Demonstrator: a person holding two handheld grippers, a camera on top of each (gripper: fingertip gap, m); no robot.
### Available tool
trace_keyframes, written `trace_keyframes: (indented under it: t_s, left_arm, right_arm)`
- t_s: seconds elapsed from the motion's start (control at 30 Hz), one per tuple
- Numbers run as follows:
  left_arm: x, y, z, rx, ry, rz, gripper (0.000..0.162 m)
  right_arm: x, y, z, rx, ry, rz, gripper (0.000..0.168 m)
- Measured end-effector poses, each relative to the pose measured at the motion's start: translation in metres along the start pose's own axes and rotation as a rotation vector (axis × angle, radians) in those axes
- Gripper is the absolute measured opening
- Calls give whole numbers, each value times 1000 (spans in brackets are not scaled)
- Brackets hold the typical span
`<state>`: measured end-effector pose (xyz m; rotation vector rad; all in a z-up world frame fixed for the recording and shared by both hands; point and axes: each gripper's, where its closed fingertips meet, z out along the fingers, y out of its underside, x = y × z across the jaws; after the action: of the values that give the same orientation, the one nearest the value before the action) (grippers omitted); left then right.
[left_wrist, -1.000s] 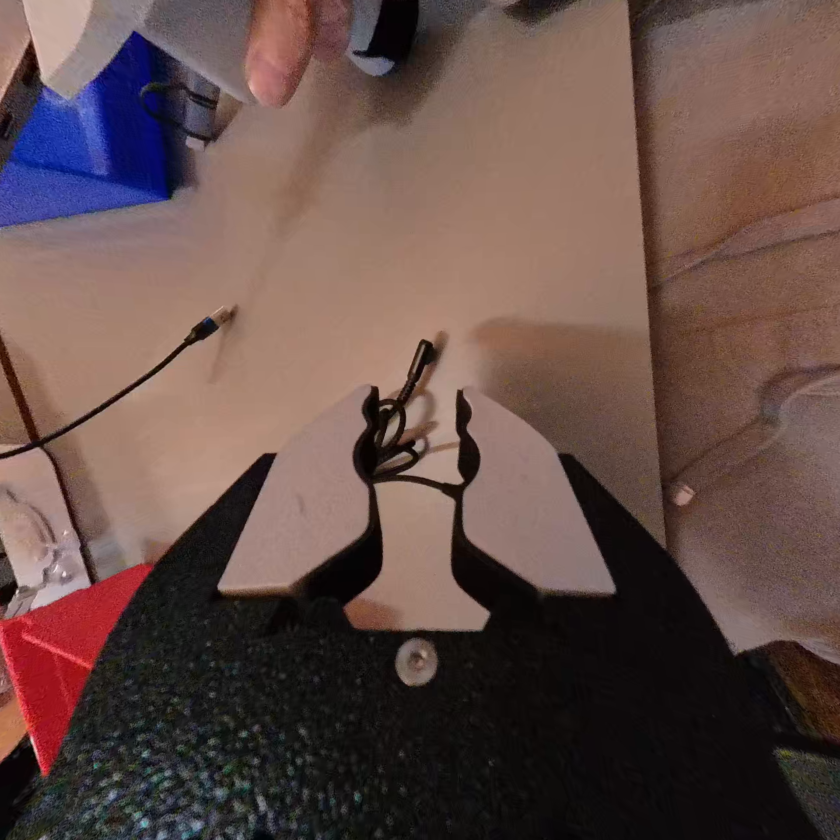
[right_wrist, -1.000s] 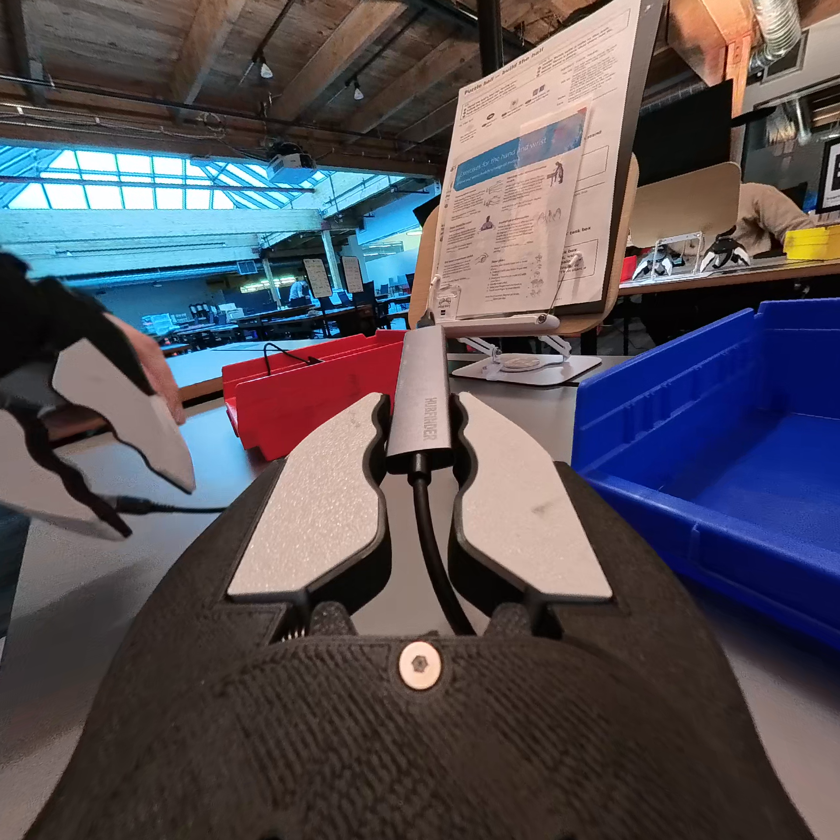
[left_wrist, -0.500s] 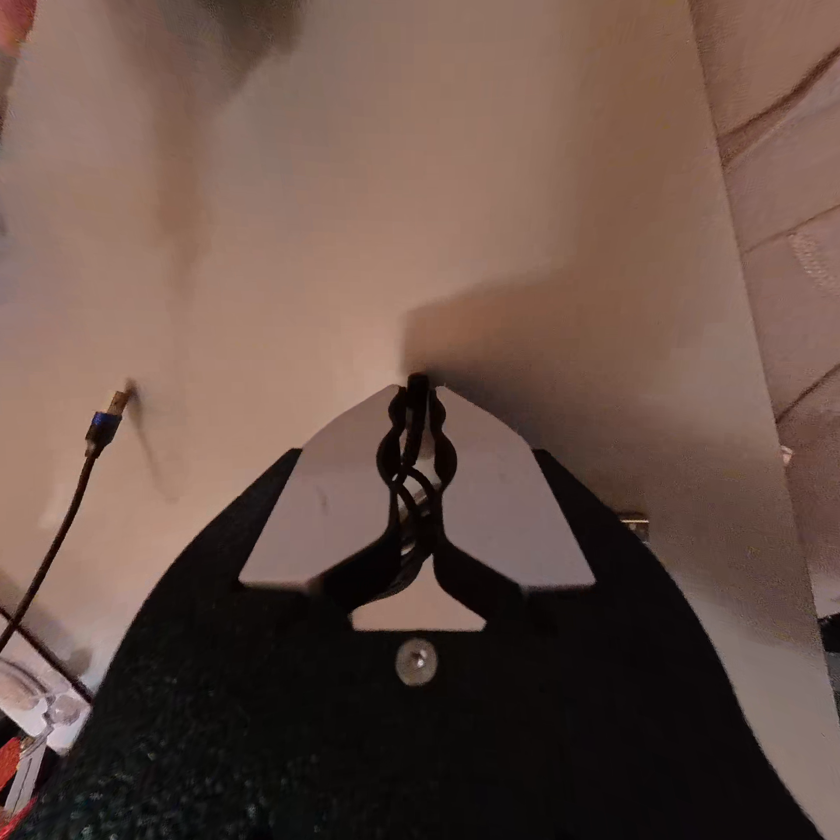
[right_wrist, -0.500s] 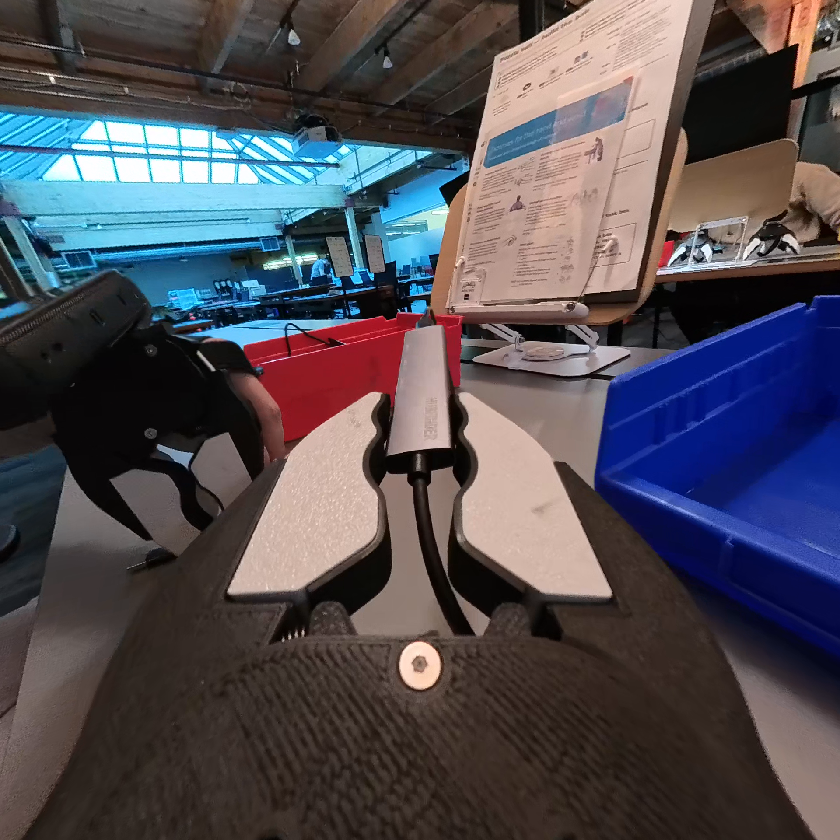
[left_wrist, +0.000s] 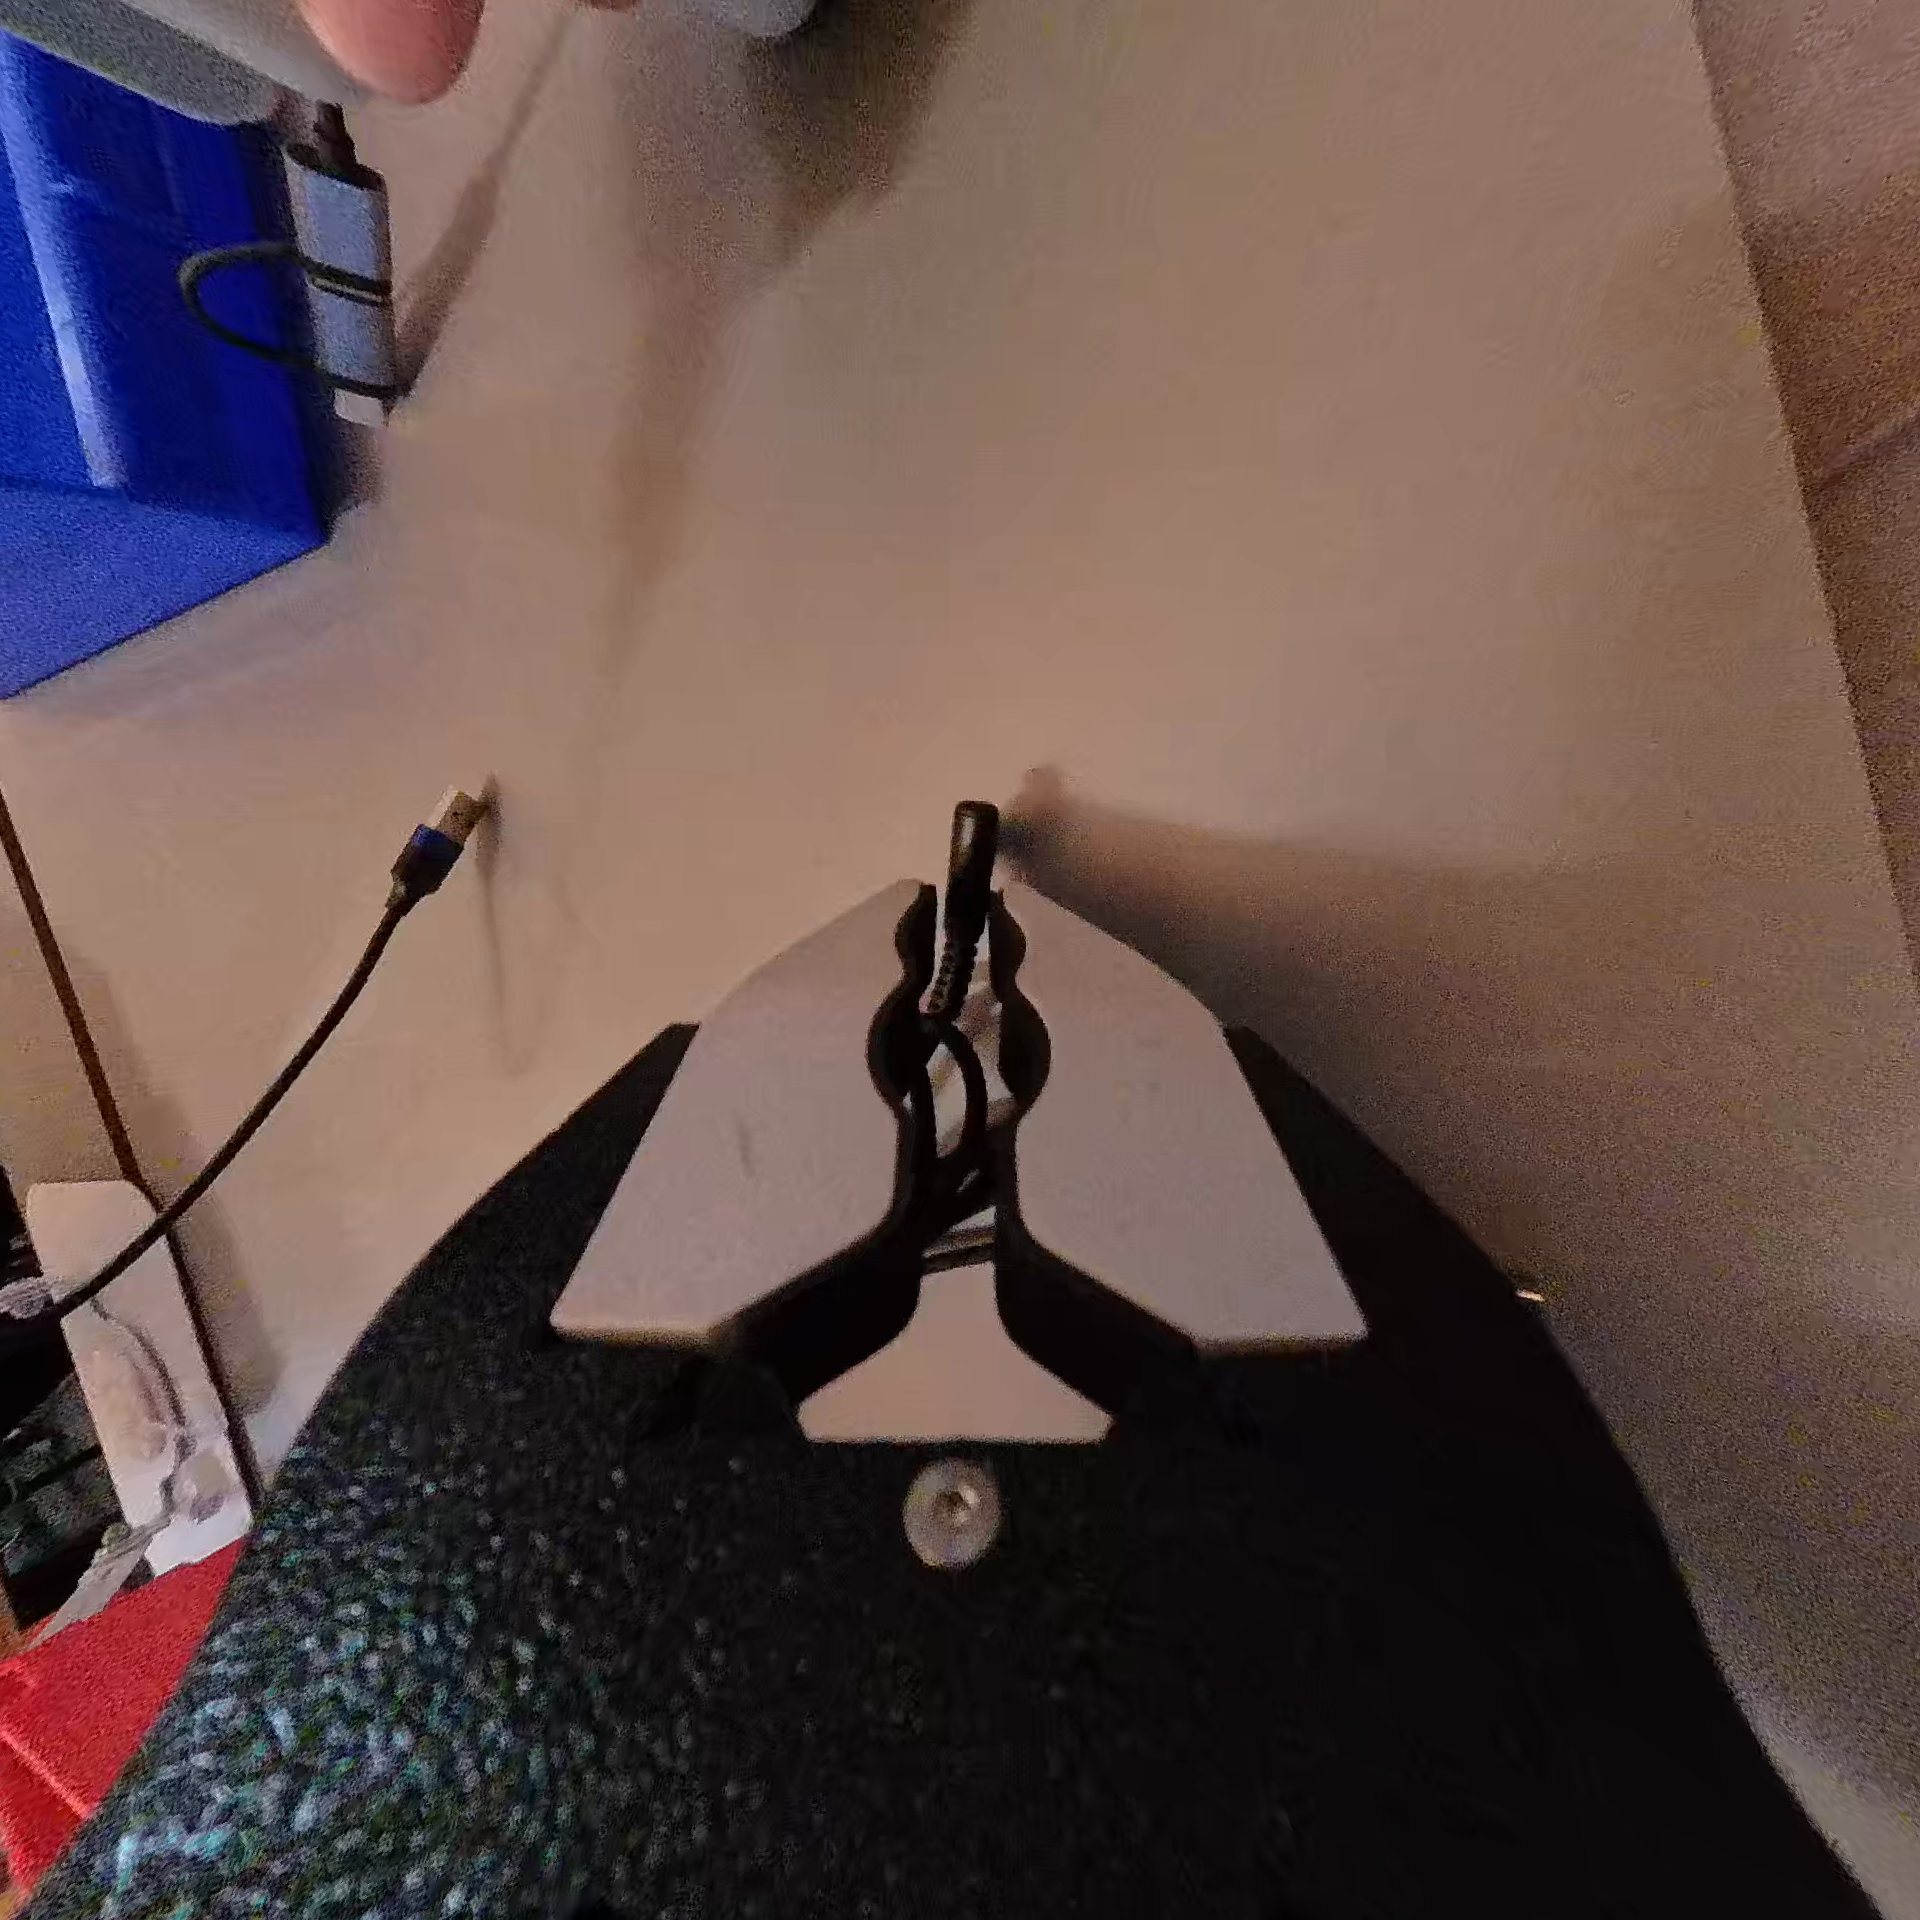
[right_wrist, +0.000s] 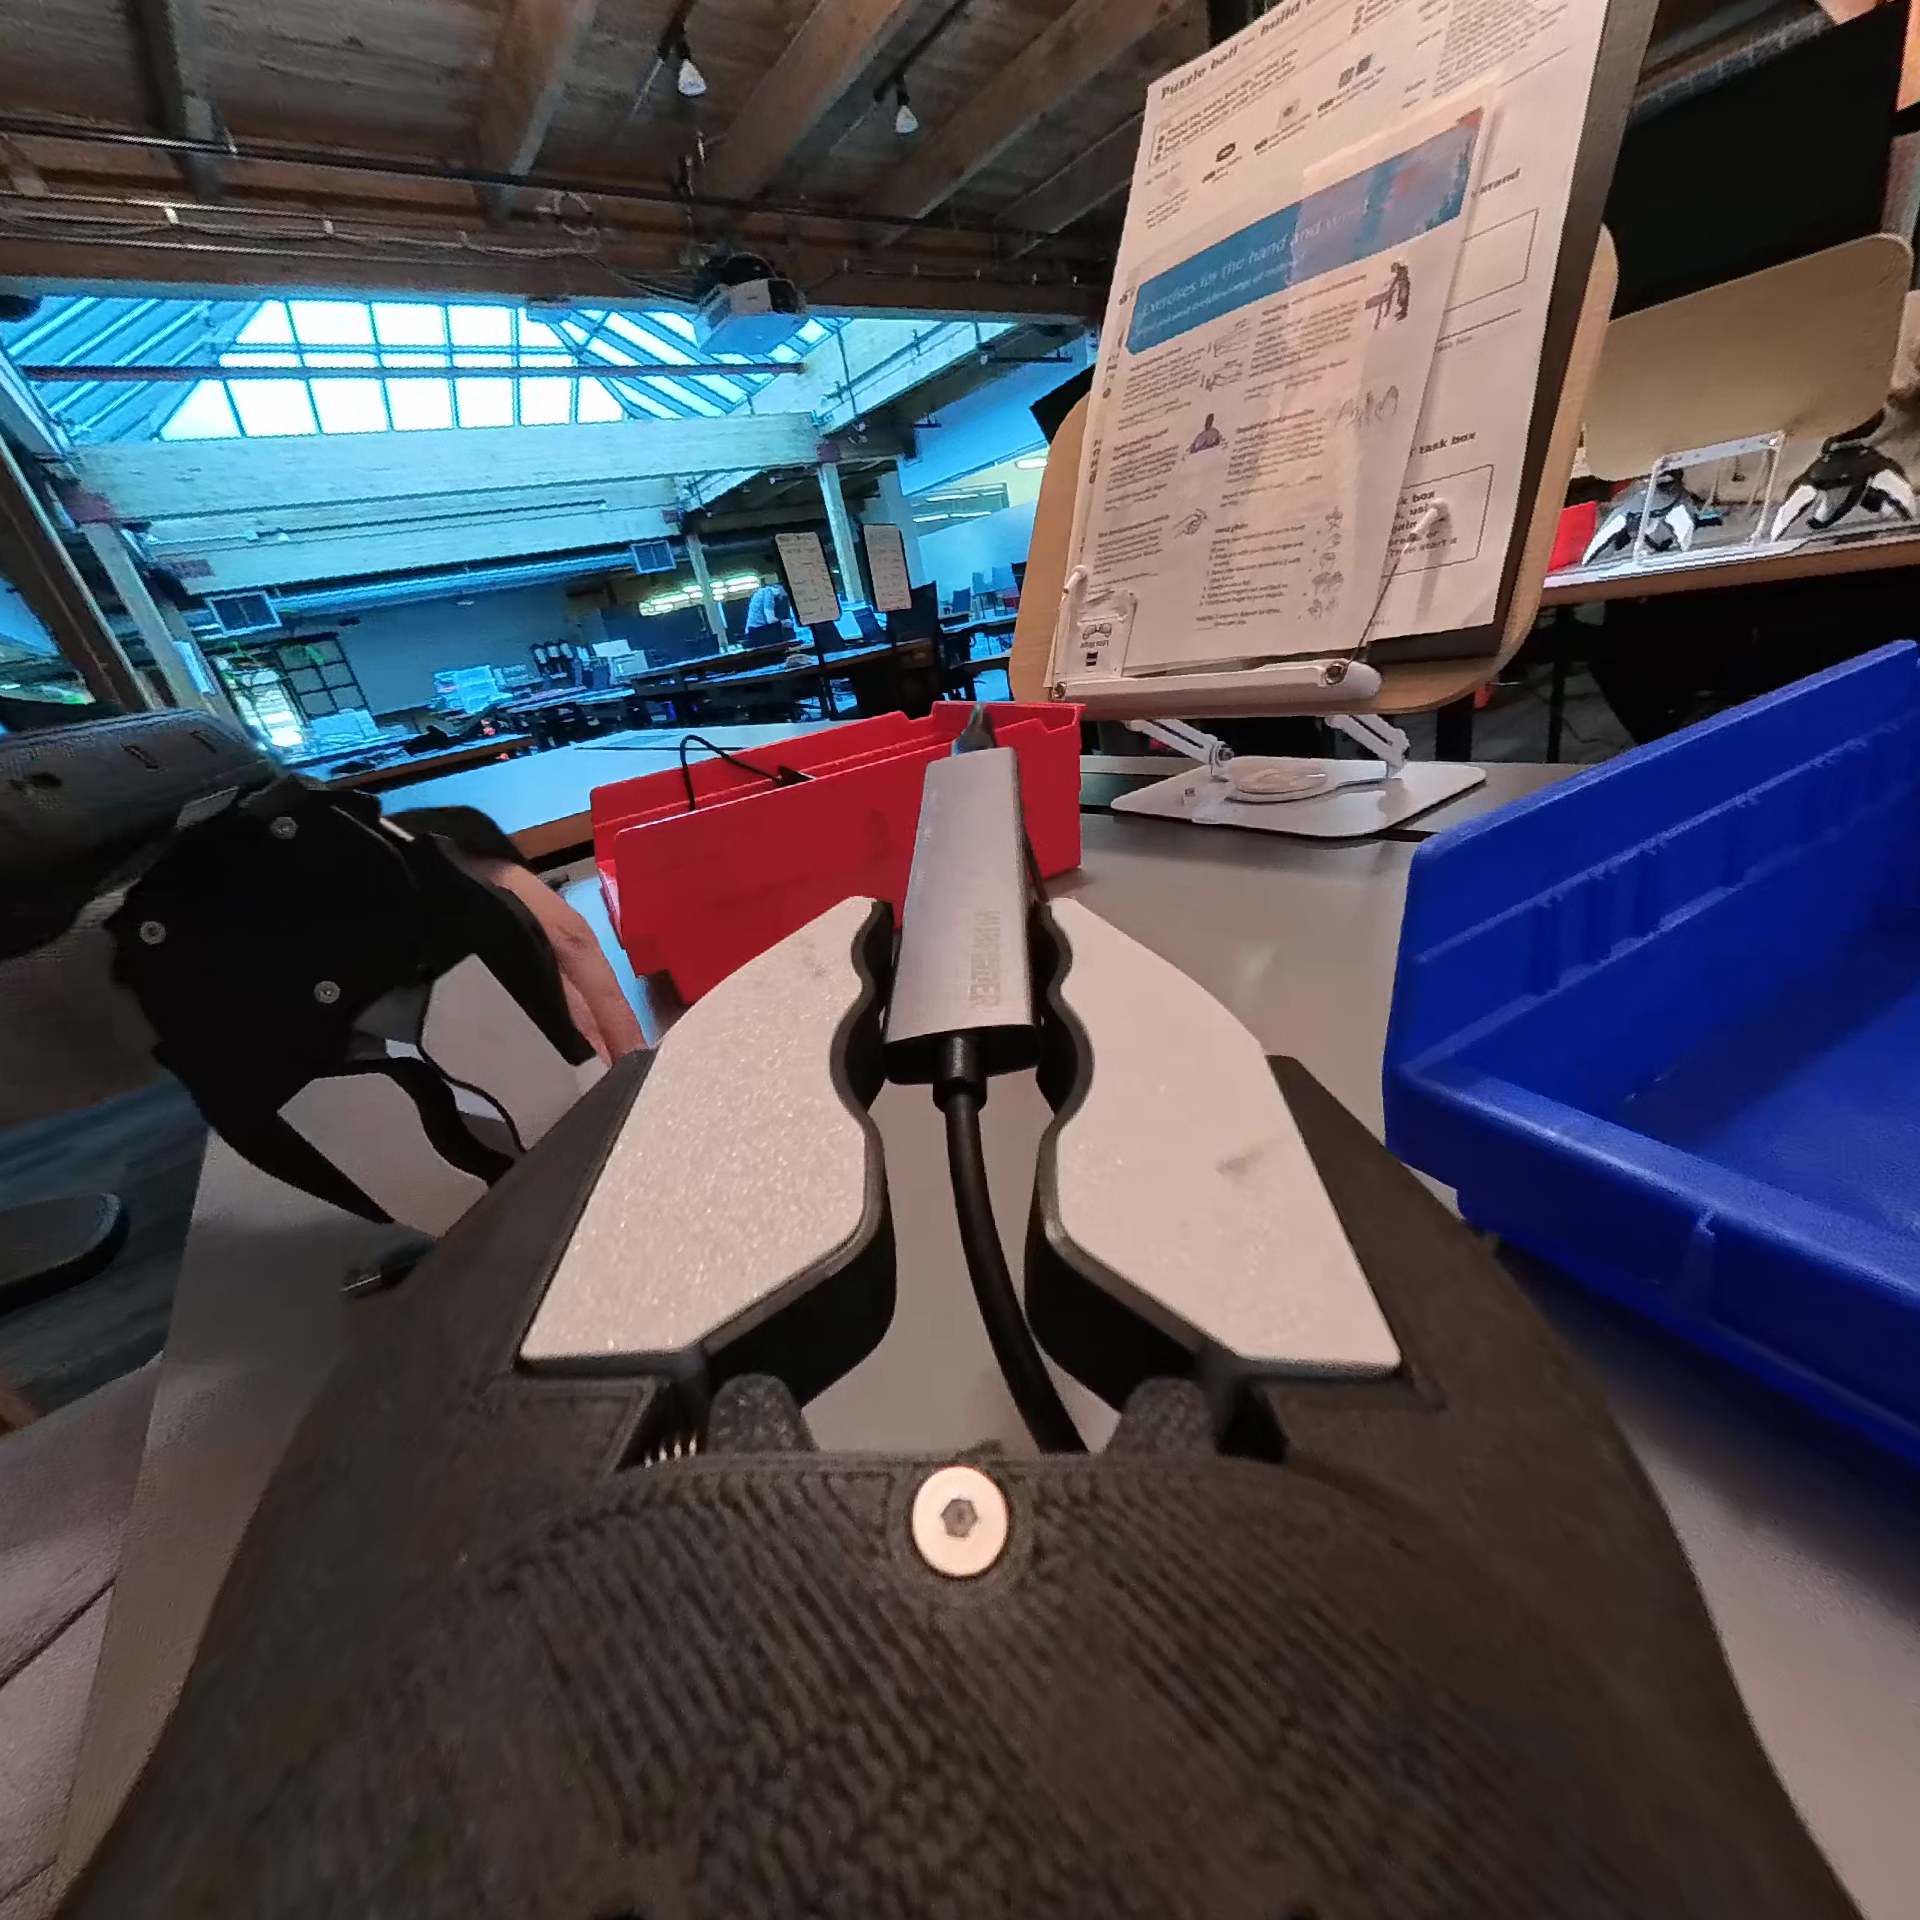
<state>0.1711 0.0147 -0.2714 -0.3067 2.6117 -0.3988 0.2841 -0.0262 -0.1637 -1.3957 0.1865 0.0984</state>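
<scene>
Grey table (right_wrist: 1247, 914), lettered hub (right_wrist: 966, 935) in right tongs (right_wrist: 961, 925)

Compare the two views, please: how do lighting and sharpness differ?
Left wrist view: dim and warm, the table soft with broad shadows, the grey hub blurred. Right wrist view: bright, cool daylight; the hub between the fingers is sharp, edges bend from the wide lens.

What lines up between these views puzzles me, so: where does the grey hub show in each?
Left wrist view: the grey hub is at upper left, beside the blue bin.
Right wrist view: the grey hub is at centre, clamped in the right tongs; the bin is at right.
Shared landmark: the blue bin.
</scene>
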Motion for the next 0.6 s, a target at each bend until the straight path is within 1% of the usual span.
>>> trace_keyframes:
  t_s: [0.03,0.1,0.3,0.4,0.53,0.6]
  left_arm:
    - [1,-3,-1,23,-5,-3,11]
    - [1,-7,-3,51,-14,-16,13]
    - [6,-8,2,42,11,-17,12]
    - [4,-10,4,50,6,-16,6]
    - [4,-11,4,48,31,-48,4]
    - [4,-9,2,32,35,-29,3]
  right_arm:
    - [0,0,0,-1,5,0,26]
    - [0,0,0,-5,5,-4,26]
    - [-3,2,2,-17,-1,-24,26]
    - [-4,3,2,-21,-7,-26,26]
    - [-4,2,1,-17,-22,-1,26]
    - [-4,3,1,-21,-32,20,26]
